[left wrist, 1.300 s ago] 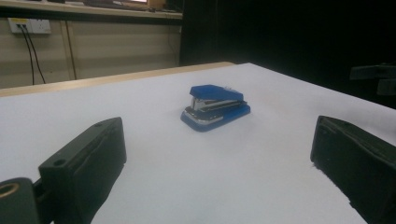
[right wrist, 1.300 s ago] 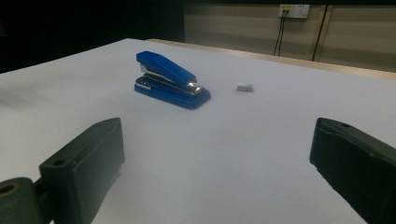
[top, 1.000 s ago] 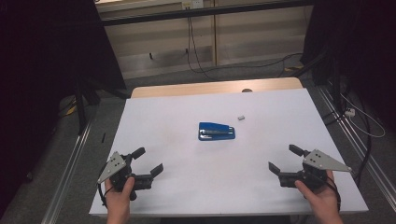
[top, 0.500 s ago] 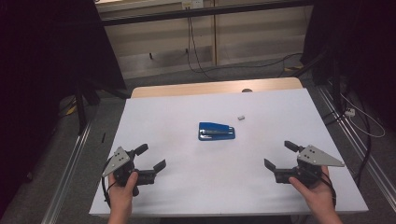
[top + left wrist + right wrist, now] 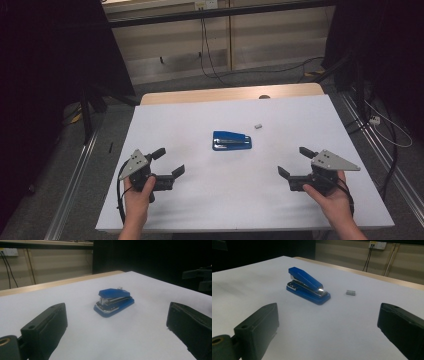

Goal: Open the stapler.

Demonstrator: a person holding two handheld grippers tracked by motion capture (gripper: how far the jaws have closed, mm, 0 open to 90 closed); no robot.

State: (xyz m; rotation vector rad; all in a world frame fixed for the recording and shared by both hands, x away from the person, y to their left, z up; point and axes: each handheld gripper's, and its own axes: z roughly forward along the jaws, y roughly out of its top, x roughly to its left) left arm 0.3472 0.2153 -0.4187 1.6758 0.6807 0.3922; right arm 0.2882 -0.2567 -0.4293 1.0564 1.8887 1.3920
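Blue stapler [image 5: 231,140] sits mid-tabletop, slightly toward the far edge, closed, lying flat on its base. Probably rigid plastic over metal, moderate weight, not fragile; the smooth top cover looks slippery and tapers, and the arm is likely spring-loaded, so a top-down squeeze could just fire it. Best guess for a grip: across the two long sides, low at the base.

Small grey block [image 5: 258,126], likely a strip of staples, lies just beside the stapler toward the far right corner; light, probably crumbles if pinched hard.

Left hand-held gripper [image 5: 169,164] is near the left near corner, jaws spread wide, holding nothing.

Right hand-held gripper [image 5: 295,162] is near the right near corner, likewise wide apart and empty. Both well apart from the stapler.
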